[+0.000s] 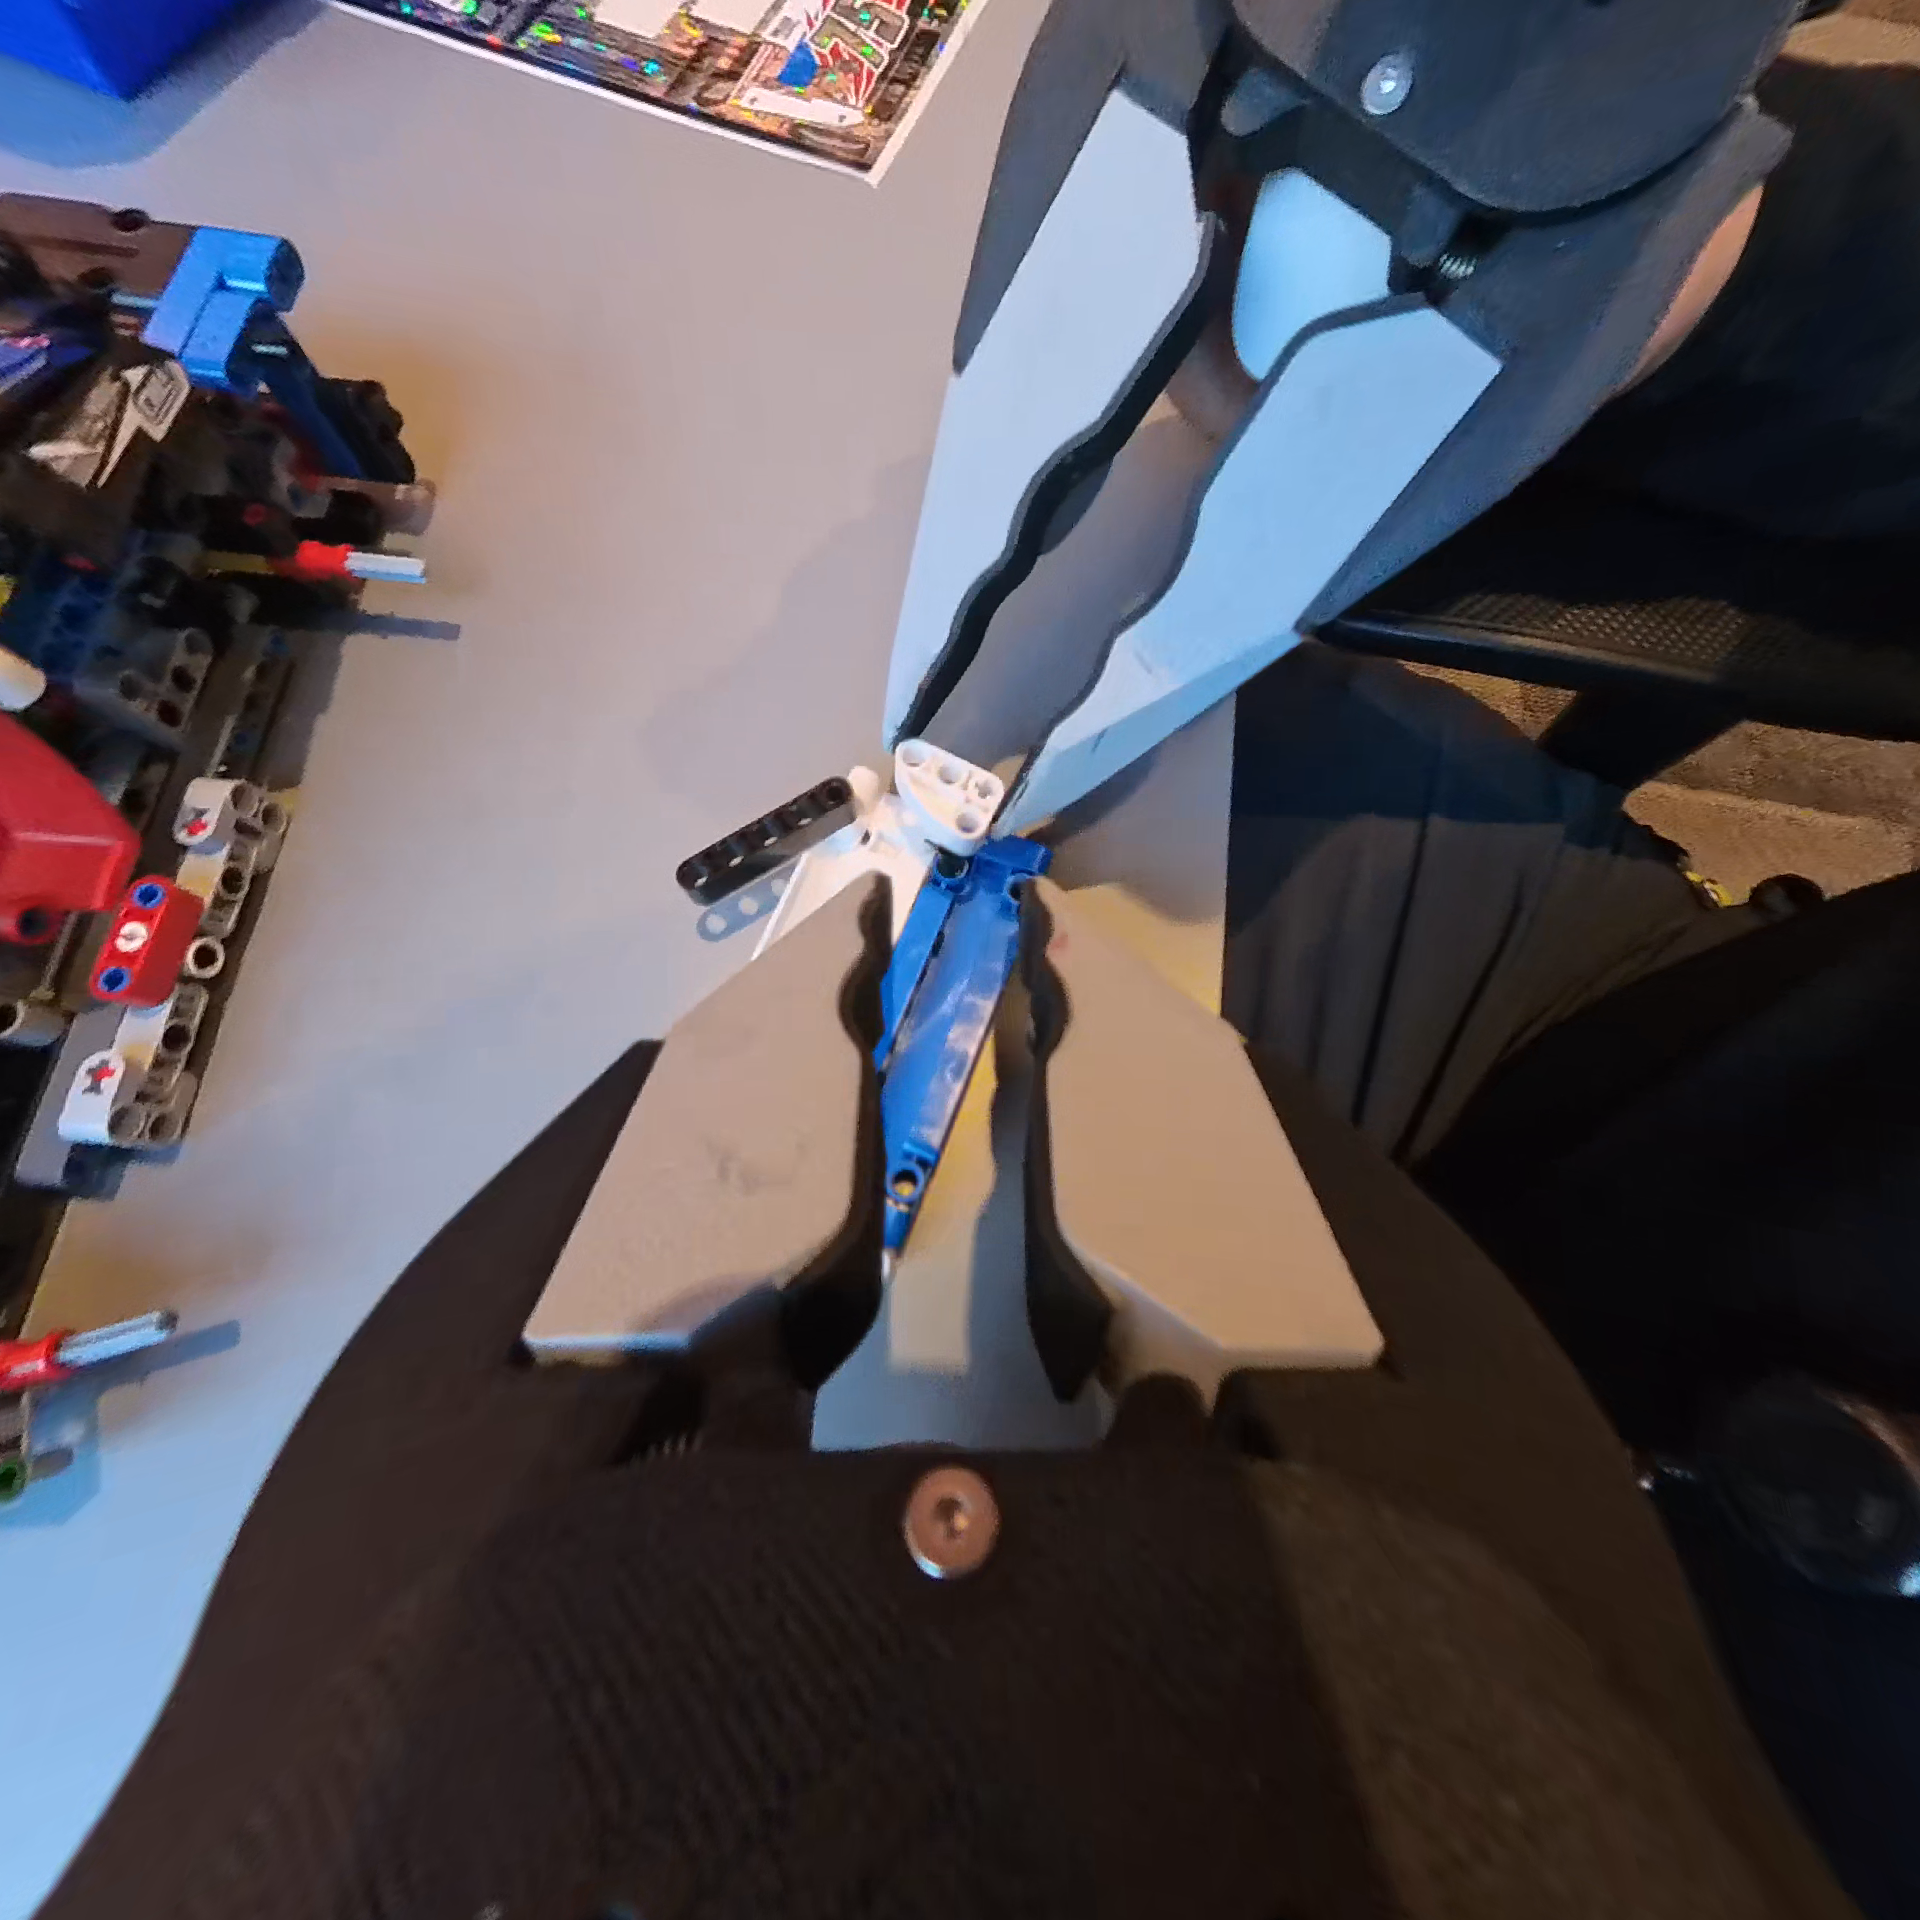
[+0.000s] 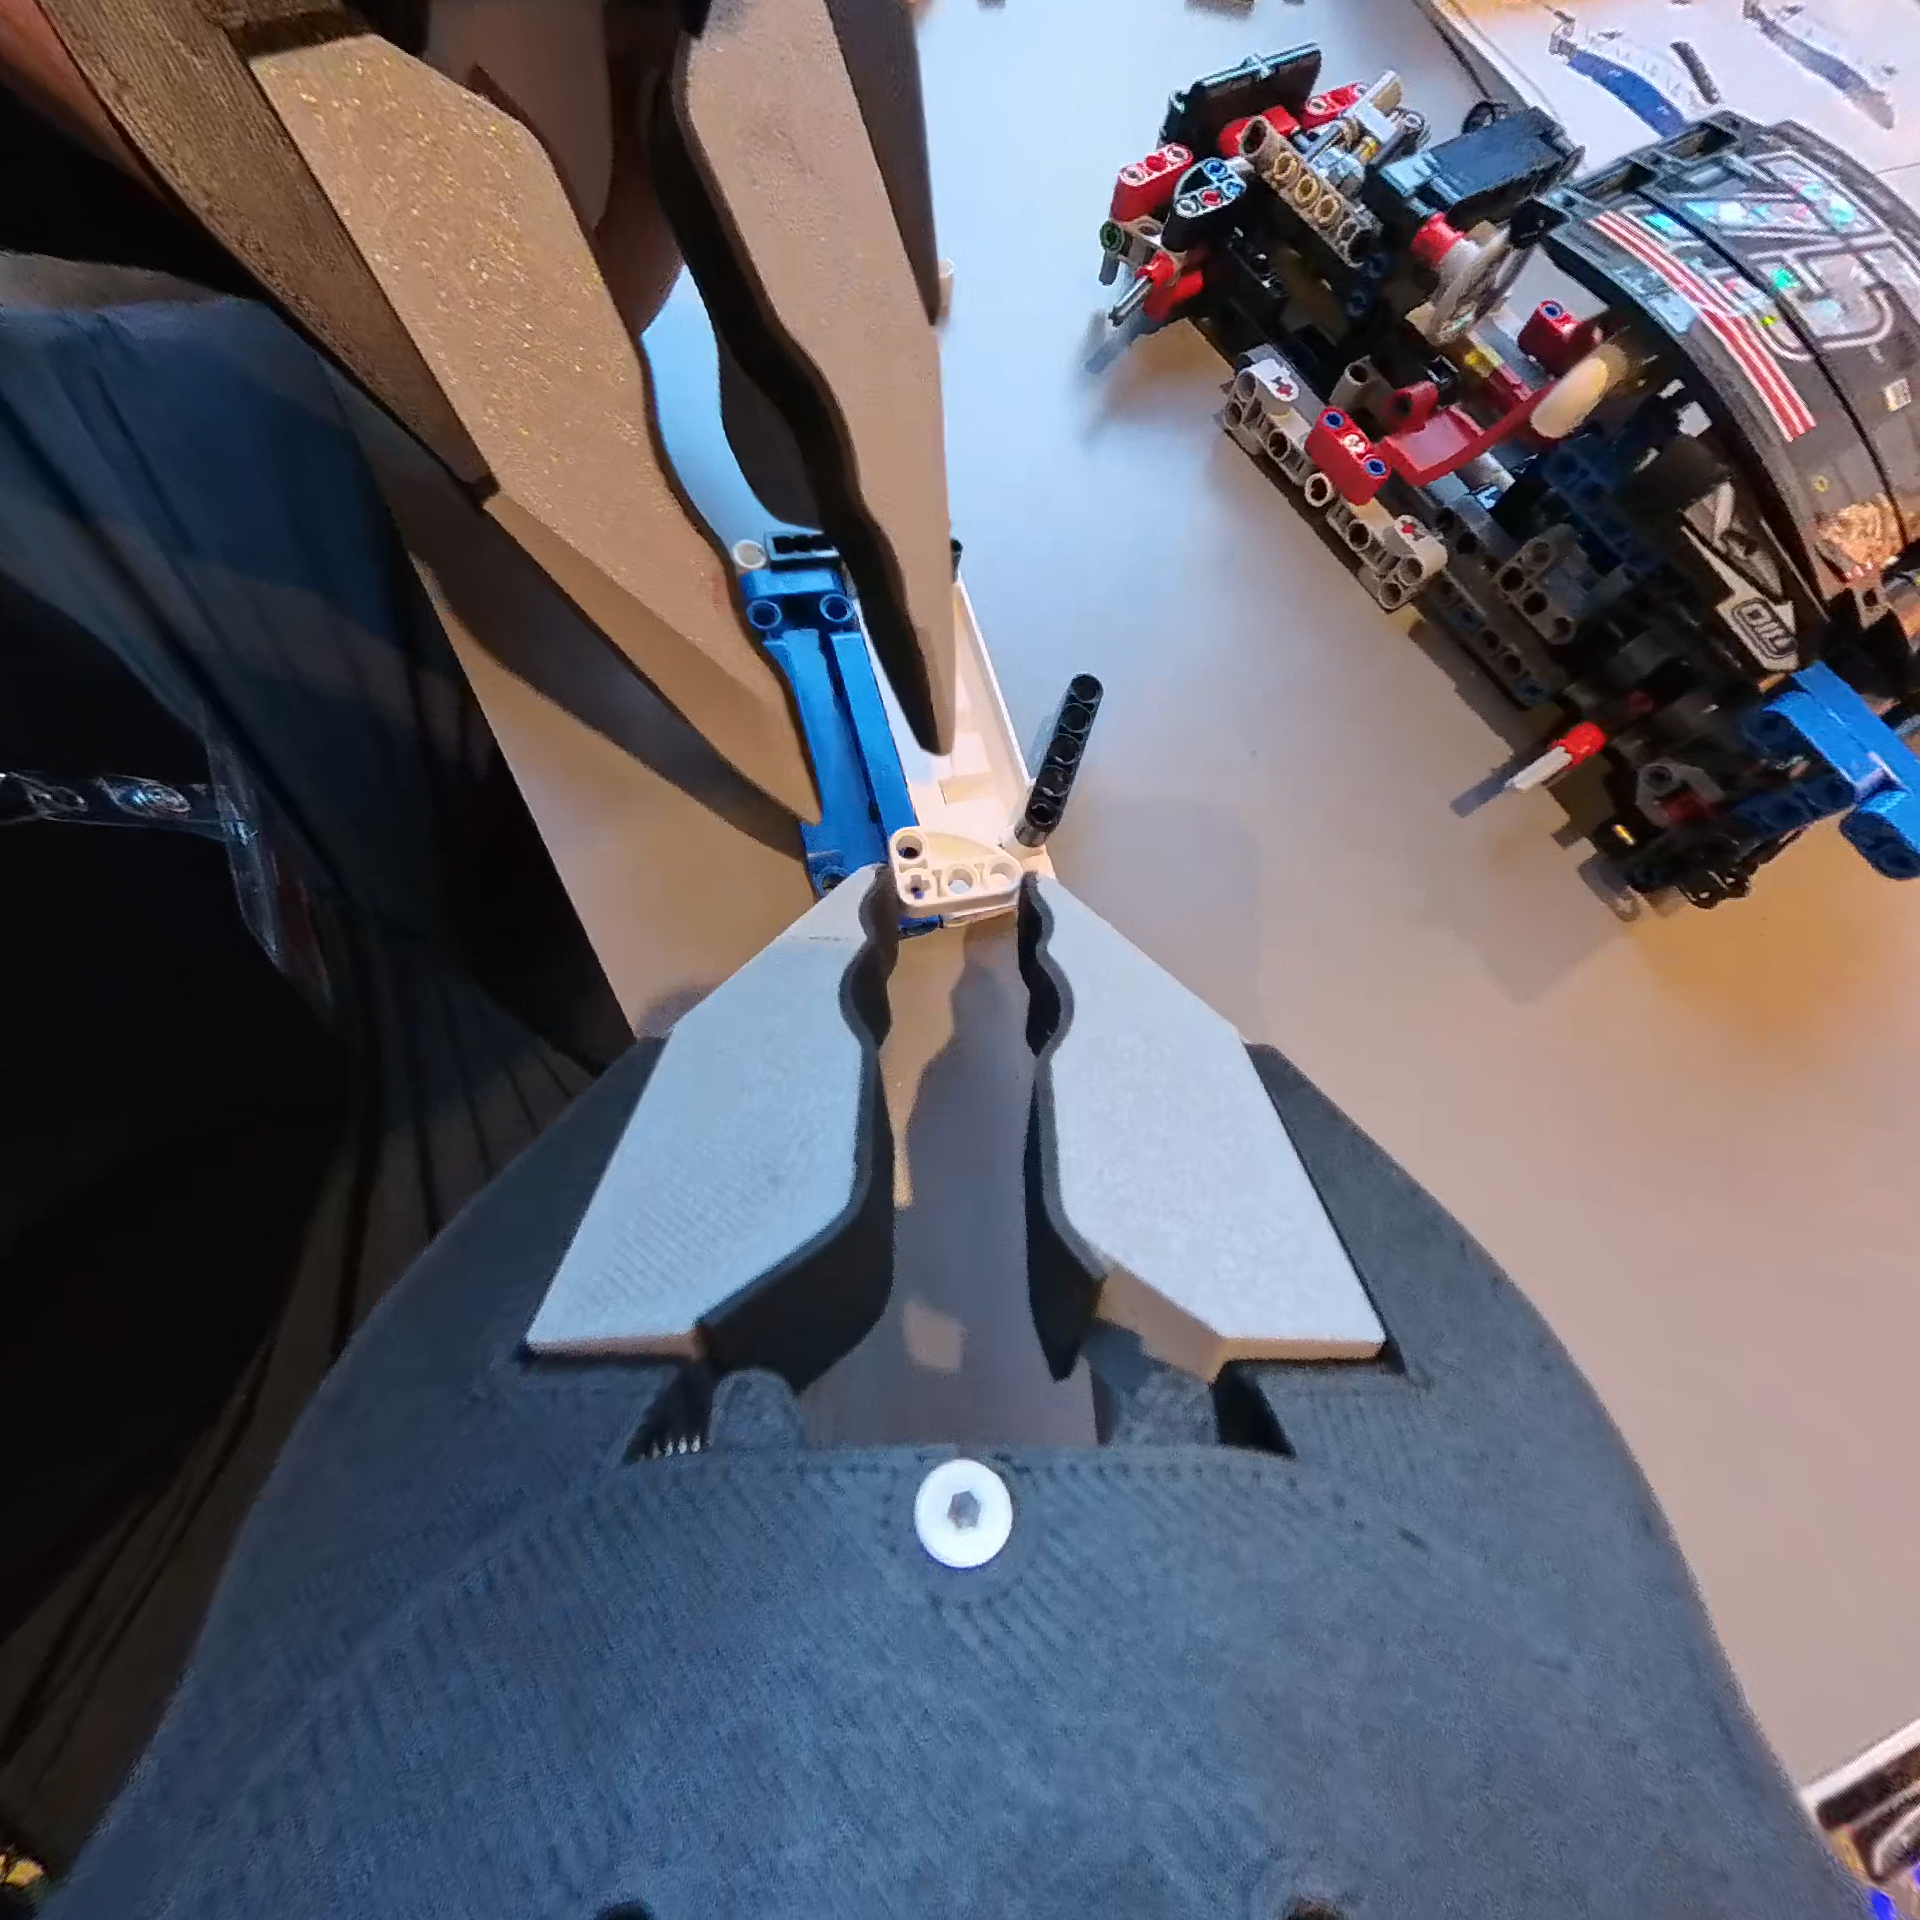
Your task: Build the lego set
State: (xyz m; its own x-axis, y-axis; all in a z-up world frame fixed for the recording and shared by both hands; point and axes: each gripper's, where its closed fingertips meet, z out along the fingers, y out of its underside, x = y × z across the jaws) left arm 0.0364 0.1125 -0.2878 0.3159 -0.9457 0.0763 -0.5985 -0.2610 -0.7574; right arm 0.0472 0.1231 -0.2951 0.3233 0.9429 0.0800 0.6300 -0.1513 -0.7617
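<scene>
Your left gripper (image 1: 951, 935) is clamped on the blue panel (image 1: 940, 997) of the small sub-assembly, right at the table edge (image 2: 540, 769). Your right gripper (image 2: 956, 914) pinches its one white triangular connector (image 2: 956, 878). One black beam (image 2: 1058, 758) sticks out from that connector toward the half-built car (image 2: 1558, 447). Bare table (image 2: 1299, 1039) lies between the connector and the car. On the connector's other side, the tabletop drops away.
</scene>
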